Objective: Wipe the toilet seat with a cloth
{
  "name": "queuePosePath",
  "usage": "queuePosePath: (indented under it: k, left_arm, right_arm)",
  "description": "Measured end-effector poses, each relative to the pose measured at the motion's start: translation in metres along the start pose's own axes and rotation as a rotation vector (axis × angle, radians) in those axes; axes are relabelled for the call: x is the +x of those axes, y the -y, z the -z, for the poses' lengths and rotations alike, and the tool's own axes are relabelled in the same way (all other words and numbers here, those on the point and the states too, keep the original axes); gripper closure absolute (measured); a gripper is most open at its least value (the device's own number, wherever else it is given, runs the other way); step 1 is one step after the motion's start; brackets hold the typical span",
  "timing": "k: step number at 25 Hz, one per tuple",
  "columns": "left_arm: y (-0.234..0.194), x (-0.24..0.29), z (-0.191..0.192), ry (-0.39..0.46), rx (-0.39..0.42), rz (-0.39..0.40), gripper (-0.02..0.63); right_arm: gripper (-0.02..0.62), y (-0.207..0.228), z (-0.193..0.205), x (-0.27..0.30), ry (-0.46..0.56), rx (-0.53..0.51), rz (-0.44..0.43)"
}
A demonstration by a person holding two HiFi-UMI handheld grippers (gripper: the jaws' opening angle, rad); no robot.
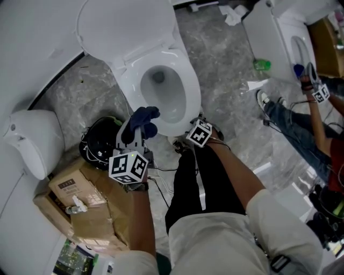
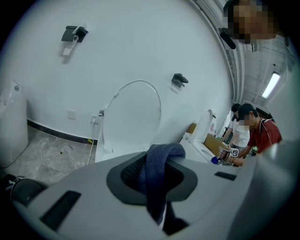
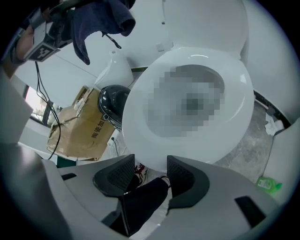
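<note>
Head view: found toilet seat (image 1: 192,96), white, down on the bowl just ahead of the person's knees, lid (image 1: 126,26) tipped up behind it. Spotted dark blue cloth (image 1: 142,122) bunched over the seat's near-left rim; couldn't tell whether touching it. Logged cloth as held by left gripper (image 1: 135,131), fingers clenched on it, marker cube toward the camera. Confirmed in left gripper view: cloth (image 2: 158,171) pinched between the dark pads (image 2: 126,176), folded over the top and hanging down, lid (image 2: 133,117) upright beyond against the white wall. Placed right gripper (image 1: 192,137) at the seat's front edge, just right of the cloth. Checked right gripper view: fingers (image 3: 183,176) released, apart, nothing gripped, only a black trouser leg below the gap; seat (image 3: 140,112) wide ahead, cloth (image 3: 101,18) hanging at upper left. Noted black helmet (image 1: 99,140) on the floor left of the bowl, cardboard box (image 1: 80,196) just beside it, nearer the camera. Noted green bottle (image 1: 262,65) on grey marble floor (image 1: 231,91) well right of the toilet, crumpled white paper (image 1: 234,15) further back. Caught a second person (image 1: 293,124) at far right, beside another toilet (image 1: 279,32).
</note>
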State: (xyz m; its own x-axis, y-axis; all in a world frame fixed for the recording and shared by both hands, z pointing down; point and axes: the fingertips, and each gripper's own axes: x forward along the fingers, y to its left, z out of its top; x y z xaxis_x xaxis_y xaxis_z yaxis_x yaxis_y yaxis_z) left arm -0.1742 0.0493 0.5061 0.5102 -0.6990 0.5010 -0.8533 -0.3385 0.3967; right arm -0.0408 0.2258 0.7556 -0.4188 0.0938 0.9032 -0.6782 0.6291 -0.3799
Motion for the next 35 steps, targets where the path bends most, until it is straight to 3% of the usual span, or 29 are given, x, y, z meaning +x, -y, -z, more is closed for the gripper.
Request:
queuePosePath:
  k: [3,5,18,21,35]
  left_arm:
    - [-0.003,0.013,-0.005,0.0,-0.003,-0.001,0.572]
    - [-0.005,0.023,-0.01,0.009,-0.003,-0.002,0.572]
    - [-0.028,0.091,-0.03,0.045,-0.074,-0.025,0.572]
    - [-0.034,0.11,-0.031,0.04,-0.07,-0.033,0.572]
    - [-0.067,0.183,-0.018,0.056,-0.153,-0.093,0.572]
  right_arm:
    - [0.365,0.003,0.009,-0.008,0.003,0.114,-0.021]
    - [0.365,0.005,0.001,-0.02,0.061,0.153,-0.021]
    - [0.459,0.086,-0.096,-0.127,0.33,0.155,0.131]
    - [0.523,0.105,-0.122,-0.146,0.391,0.168,0.155]
    - [0.549,0.154,-0.181,-0.2,0.573,0.299,0.113]
